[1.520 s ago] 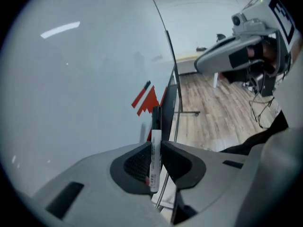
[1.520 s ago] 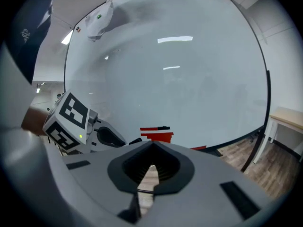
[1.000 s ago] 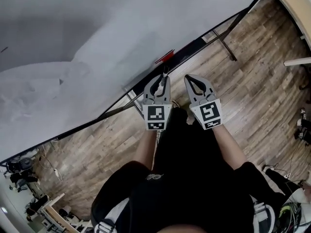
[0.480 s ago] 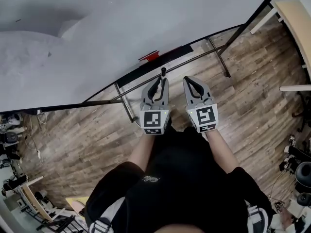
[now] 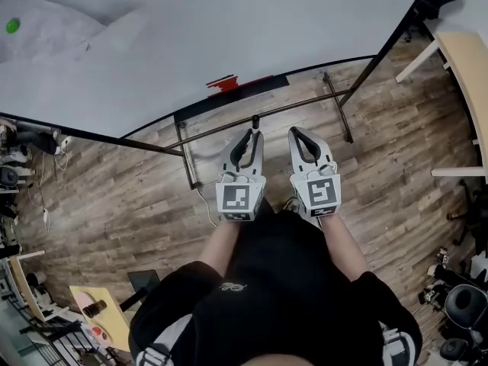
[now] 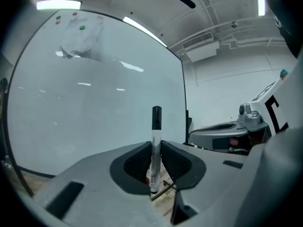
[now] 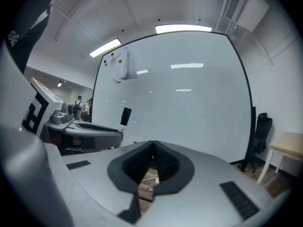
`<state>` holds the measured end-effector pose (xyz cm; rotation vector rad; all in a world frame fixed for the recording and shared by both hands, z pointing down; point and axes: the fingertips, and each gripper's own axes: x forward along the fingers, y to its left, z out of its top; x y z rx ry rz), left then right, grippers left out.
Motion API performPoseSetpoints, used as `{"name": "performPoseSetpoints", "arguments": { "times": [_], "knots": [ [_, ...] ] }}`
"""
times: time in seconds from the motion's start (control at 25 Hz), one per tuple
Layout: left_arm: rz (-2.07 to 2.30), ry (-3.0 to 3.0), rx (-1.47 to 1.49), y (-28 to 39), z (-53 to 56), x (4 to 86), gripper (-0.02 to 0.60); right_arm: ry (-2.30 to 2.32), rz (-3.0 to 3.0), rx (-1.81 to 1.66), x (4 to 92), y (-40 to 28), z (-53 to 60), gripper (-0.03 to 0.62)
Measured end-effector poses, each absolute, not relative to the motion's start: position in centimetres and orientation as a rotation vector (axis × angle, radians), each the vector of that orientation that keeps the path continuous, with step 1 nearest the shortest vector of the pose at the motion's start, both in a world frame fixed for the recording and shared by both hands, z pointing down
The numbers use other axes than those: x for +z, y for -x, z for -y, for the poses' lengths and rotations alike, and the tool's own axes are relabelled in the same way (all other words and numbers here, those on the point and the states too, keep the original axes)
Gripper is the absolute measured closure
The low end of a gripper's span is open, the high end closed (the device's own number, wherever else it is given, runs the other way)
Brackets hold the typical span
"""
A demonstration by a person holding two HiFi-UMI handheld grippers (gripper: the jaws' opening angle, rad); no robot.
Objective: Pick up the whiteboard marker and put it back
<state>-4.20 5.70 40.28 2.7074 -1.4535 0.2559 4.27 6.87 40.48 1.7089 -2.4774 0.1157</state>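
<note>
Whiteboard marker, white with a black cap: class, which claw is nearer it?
Left. The left claw is shut on the black-capped white whiteboard marker; the right claw, shut and empty, sits to its right, not touching.

Print on whiteboard marker (image 6: 155, 131) illegible

**Grey grippers, black clothes**

The left hand-held gripper (image 5: 252, 130) and right hand-held gripper (image 5: 296, 133) are pale grey shells with black ribbed pads (image 6: 135, 165). Each carries a white cube (image 5: 238, 198) printed with black square markers. The person wears a black short-sleeved shirt (image 5: 290, 296) with a small pale logo (image 5: 229, 287) and white side stripes (image 5: 166, 338).
</note>
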Motion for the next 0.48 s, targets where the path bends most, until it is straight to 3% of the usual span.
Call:
{"name": "performPoseSetpoints", "arguments": {
  "times": [0.48],
  "knots": [
    [1.515, -2.697, 0.201, 1.8, -10.8, 37.9, 0.514, -1.709, 2.532, 0.096, 38.4, -7.3, -11.7, 0.591]
  ]
}}
